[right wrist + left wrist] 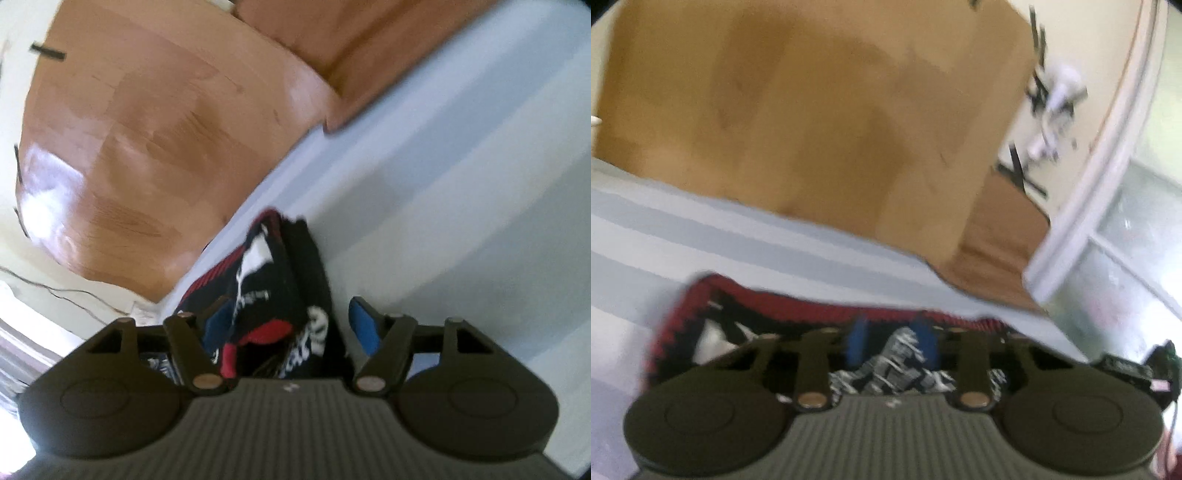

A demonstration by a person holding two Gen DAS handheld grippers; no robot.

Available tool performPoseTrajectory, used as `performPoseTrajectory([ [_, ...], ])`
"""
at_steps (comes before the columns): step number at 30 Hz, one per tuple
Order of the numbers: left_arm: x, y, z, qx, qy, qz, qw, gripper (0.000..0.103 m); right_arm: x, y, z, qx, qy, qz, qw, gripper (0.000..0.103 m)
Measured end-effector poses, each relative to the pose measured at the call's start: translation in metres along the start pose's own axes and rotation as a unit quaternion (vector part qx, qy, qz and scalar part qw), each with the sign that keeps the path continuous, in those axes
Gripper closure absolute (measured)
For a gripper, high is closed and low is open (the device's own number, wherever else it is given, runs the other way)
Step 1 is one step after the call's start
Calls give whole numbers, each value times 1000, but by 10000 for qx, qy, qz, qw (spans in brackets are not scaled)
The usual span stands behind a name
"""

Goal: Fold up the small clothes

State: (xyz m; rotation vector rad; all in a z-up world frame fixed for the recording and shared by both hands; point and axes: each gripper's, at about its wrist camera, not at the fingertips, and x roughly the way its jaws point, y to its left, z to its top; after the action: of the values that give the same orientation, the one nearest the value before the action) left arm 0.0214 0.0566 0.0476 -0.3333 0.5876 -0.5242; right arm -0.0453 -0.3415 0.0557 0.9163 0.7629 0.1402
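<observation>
- Left wrist view: the left hand-held gripper [894, 341] is low over a small garment [713, 328], a dark knitted piece with a red edge and white marks.
- Its two blue fingertips [857, 341] stand rather narrow, with black-and-white patterned cloth between them. The picture is blurred, so I cannot tell if they really pinch this cloth or only stand around it.
- The garment lies on a striped sheet [701, 236] in pale blue and grey, which looks like a bed. It spreads from the fingertips toward 9 o'clock.
- Beyond the sheet, at 12 o'clock, there is a wooden floor [812, 110]. At 2 o'clock a white door frame [1082, 177] is visible.
- Right wrist view: the right hand-held gripper [288, 328] has its fingers wide apart. One blue pad [364, 325] is at 3 o'clock, well clear of the cloth; the other is partly hidden at 9 o'clock.
- The same garment [273, 280] is bunched between the open fingers and reaches toward 12 o'clock. Nothing is held here.
- The sheet [461, 184] fills the side from 1 to 4 o'clock.
- Judgement: the step in hand seems to be taking hold of the crumpled garment, before any fold is made.
- The next move probably asks the right fingers to shut on an edge, then both sides pull the cloth flat.
</observation>
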Motion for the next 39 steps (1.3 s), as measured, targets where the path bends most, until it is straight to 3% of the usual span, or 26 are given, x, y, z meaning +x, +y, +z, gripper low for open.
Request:
performPoseTrajectory([
  [2, 15, 1, -1, -177, 363, -188, 9990, 98, 7, 12, -6, -206, 3, 17, 9998, 38],
  [3, 22, 2, -3, -267, 527, -251, 9979, 100, 13, 16, -9, -277, 36, -10, 9996, 50],
  [5, 38, 1, -10, -212, 835, -22, 9963, 100, 23, 24, -14, -385, 89, -165, 9991, 67],
  [7, 41, -2, -18, 57, 763, 118, 9970, 100, 22, 30, -14, -348, 17, -151, 9993, 72],
  [9, 41, -4, -19, 180, 772, 216, 9966, 100, 14, 50, -12, -424, -83, 179, 9989, 76],
  [12, 40, -5, -17, 219, 811, 387, 9957, 100, 8, 104, -13, -1048, -148, 632, 9924, 77],
  [14, 35, -3, -14, 181, 843, 451, 9953, 99, 14, 149, -22, -1694, -31, 760, 9826, 77],
  [16, 16, 12, -10, -109, 839, 232, 9961, 91, 27, 189, -36, -2333, 160, 820, 9688, 77],
  [17, 4, 19, -6, -277, 715, 123, 9970, 89, 37, 205, -43, -2551, 309, 884, 9624, 77],
  [18, -18, 34, -2, -472, 438, 103, 9979, 80, 50, 219, -49, -2712, 481, 950, 9566, 77],
  [19, -35, 46, 5, -622, 173, 173, 9978, 69, 63, 230, -56, -2847, 639, 991, 9513, 77],
  [21, -77, 74, 13, -948, -361, 419, 9940, 57, 92, 251, -73, -3135, 971, 995, 9393, 76],
  [24, -124, 101, 21, -1204, -848, 884, 9851, 52, 136, 271, -108, -3585, 1570, 839, 9164, 75],
  [27, -136, 105, 24, -1124, -952, 1033, 9837, 40, 172, 276, -148, -4050, 2032, 666, 8889, 72],
  [28, -133, 105, 24, -1089, -908, 1046, 9844, 39, 175, 280, -156, -4255, 1939, 716, 8811, 69],
  [29, -128, 105, 23, -1071, -833, 1057, 9851, 39, 176, 285, -161, -4397, 1871, 732, 8754, 59],
  [30, -120, 104, 23, -1046, -740, 1057, 9861, 39, 175, 289, -161, -4395, 1934, 819, 8734, 43],
  [32, -107, 104, 22, -1037, -591, 1024, 9876, 39, 166, 288, -153, -4179, 2137, 1281, 8737, 32],
  [35, -94, 105, 27, -1024, -550, 908, 9891, 39, 137, 280, -144, -4214, 2010, 1467, 8721, 32],
  [39, -80, 106, 33, -1065, -500, 943, 9886, 39, 97, 265, -124, -4245, 1133, 1525, 8853, 35],
])
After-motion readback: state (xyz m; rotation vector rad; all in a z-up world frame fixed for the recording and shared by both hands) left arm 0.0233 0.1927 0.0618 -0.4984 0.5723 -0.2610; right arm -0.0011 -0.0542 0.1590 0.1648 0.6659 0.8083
